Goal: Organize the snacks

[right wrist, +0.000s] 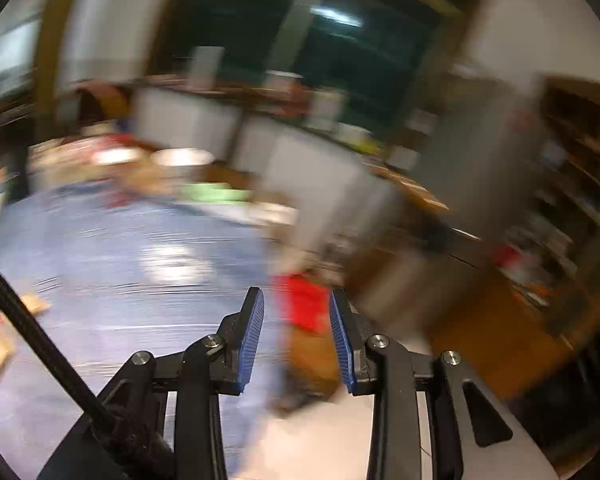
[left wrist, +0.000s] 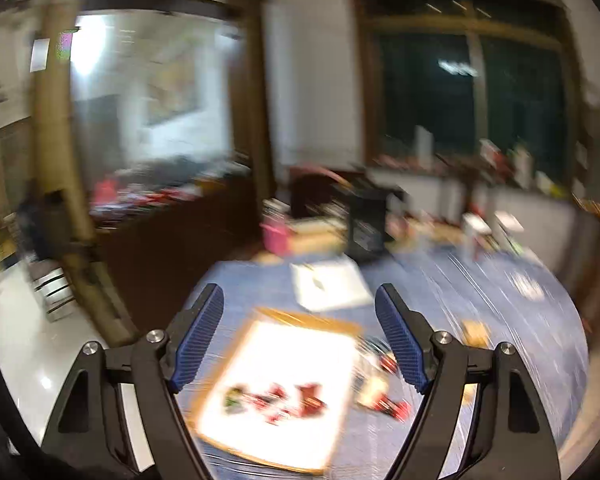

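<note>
On the blue desk (left wrist: 480, 280), small red snack packs (left wrist: 284, 400) lie on a white tray (left wrist: 284, 360) w/ more just beside it; left gripper (left wrist: 300, 336) hovers above, fingers wide apart, empty. Right gripper (right wrist: 296, 340) fingers partly apart, nothing clearly held. Packs prob light, crinkly, slippery — pinch mid-body.

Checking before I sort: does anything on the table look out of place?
A few red snack packets lie loose on the blue tablecloth, just right of the white tray holding the others. Blur hides finer detail.
</note>
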Demonstrator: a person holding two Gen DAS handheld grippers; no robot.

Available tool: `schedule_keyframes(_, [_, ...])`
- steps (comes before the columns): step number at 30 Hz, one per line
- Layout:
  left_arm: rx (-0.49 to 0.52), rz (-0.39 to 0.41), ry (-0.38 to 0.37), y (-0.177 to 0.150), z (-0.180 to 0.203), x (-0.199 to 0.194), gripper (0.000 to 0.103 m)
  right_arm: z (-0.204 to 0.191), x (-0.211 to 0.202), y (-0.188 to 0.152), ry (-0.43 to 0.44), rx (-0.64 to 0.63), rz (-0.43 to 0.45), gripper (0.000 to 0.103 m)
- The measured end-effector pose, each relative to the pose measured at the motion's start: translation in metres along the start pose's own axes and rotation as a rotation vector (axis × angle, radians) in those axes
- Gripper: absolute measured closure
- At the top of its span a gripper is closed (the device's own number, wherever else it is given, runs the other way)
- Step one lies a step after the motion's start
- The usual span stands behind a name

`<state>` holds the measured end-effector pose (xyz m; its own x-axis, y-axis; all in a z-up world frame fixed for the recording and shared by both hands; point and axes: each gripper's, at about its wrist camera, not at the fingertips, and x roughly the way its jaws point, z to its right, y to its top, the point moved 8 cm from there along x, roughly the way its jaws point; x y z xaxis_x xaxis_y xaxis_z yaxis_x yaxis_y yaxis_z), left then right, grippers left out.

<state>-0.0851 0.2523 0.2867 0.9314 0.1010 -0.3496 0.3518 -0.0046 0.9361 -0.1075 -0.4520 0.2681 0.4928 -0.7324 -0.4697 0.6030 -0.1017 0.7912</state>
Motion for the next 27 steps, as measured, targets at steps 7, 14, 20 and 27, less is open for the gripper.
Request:
schedule_keyframes(7, [-0.142, 0.227, 0.462, 0.105, -0.121, -0.092, 0.024, 0.302, -0.048, -0.017, -0.552, 0.342, 0.015, 0.076])
schedule_keyframes(14, [-0.184, 0.381, 0.665, 0.185, -0.141, -0.224, 0.023, 0.461, -0.228, -0.028, -0.897, 0.497, 0.244, 0.071])
schedule_keyframes(20, [-0.160, 0.384, 0.635, 0.173, -0.136, -0.248, 0.020, 0.451, -0.186, -0.061, -0.739, 0.493, 0.175, 0.071])
schedule_keyframes(27, [-0.208, 0.308, 0.543, 0.147, -0.172, -0.224, 0.019, 0.416, -0.168, -0.055, -0.677, 0.507, 0.170, 0.071])
